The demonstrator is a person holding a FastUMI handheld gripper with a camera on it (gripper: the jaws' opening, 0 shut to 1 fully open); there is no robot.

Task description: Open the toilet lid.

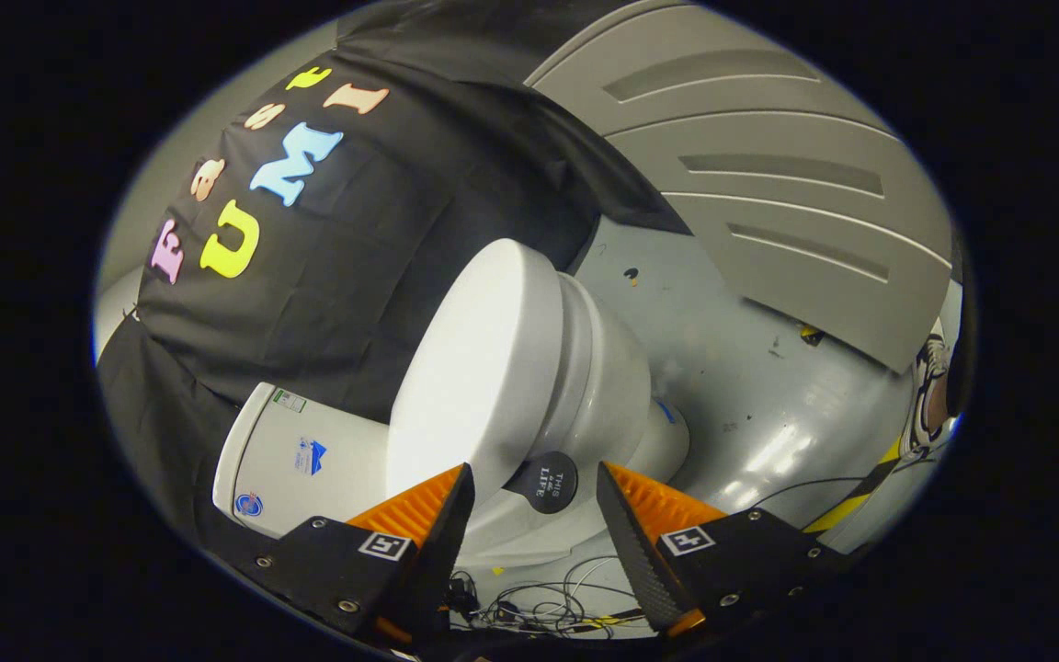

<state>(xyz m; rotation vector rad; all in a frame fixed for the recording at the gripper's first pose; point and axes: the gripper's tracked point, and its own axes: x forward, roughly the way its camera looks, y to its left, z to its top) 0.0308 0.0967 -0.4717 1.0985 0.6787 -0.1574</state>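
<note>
A white toilet stands against the black cloth wall, and the whole scene looks rolled onto its side. Its smooth oval lid lies down on the seat and bowl, with the tank behind it. A round black sticker sits on the side of the toilet under the lid's rim. My gripper is open, its fingertips on either side of that sticker and the lid's near edge. One fingertip is close to the lid's rim; I cannot tell whether it touches. Nothing is held.
The grey floor spreads beyond the bowl, bordered by a grey ribbed wall panel. Loose cables lie on the floor just below the fingers. Yellow-and-black tape and a shoe are on the far side of the floor.
</note>
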